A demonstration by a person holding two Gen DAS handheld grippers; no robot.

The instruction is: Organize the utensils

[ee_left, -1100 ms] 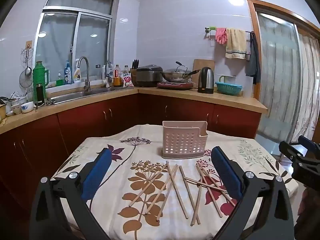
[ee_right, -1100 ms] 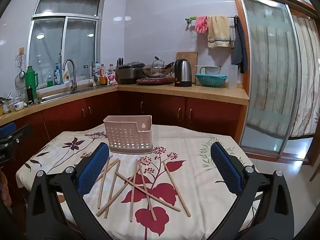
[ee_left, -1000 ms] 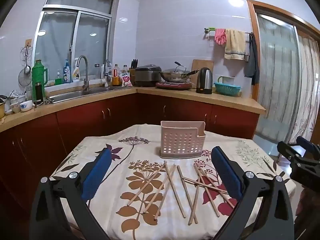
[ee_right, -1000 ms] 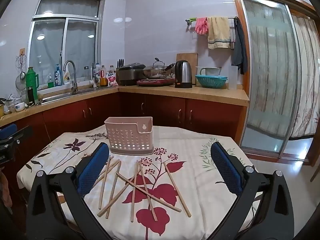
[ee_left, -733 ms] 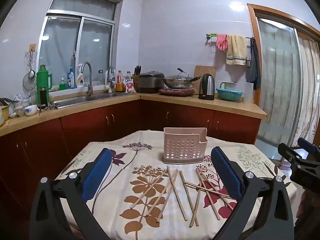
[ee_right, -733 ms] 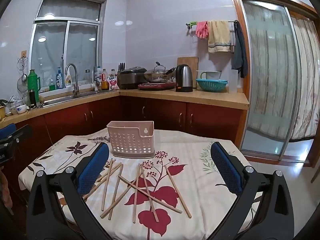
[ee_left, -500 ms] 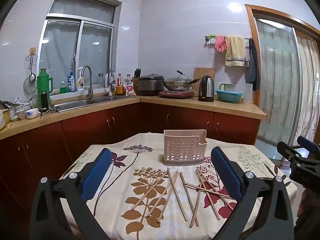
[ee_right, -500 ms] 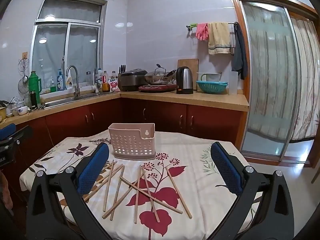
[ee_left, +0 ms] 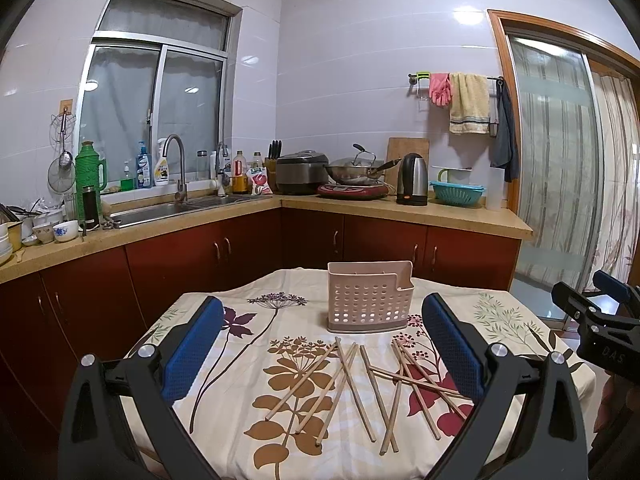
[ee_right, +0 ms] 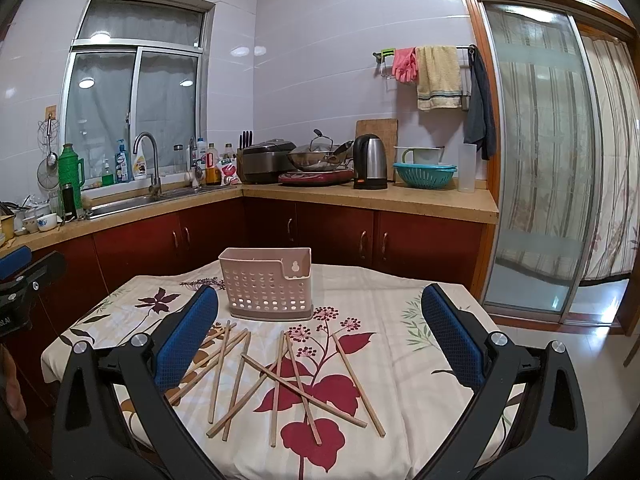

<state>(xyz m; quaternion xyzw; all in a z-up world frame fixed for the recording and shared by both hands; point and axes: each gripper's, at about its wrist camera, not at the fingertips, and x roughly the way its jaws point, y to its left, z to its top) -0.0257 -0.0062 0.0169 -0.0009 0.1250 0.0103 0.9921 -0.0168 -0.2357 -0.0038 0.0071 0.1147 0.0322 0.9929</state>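
Several wooden chopsticks (ee_left: 362, 384) (ee_right: 280, 376) lie scattered and crossed on a table with a floral cloth (ee_left: 248, 360) (ee_right: 400, 320). Behind them stands a pink perforated utensil holder (ee_left: 370, 297) (ee_right: 267, 284), upright, with nothing visible in it. My left gripper (ee_left: 322, 344) hovers open above the near edge of the table, nothing between its blue pads (ee_left: 192, 344). My right gripper (ee_right: 318, 338) is also open and empty, raised over the chopsticks. The right gripper (ee_left: 596, 320) shows at the right edge of the left wrist view, and the left gripper (ee_right: 20, 276) at the left edge of the right wrist view.
Red-brown cabinets with a wooden counter (ee_left: 400, 208) run behind the table. On it are a sink (ee_left: 176, 208), a rice cooker (ee_left: 302, 172), a wok (ee_left: 354, 172), a kettle (ee_left: 412, 180) and a teal basket (ee_left: 456, 194). A sliding glass door (ee_right: 540, 160) is at right.
Both grippers rose and tilted slightly upward, so the table, chopsticks and holder sit lower in both views. Both stayed open; nothing on the table moved.
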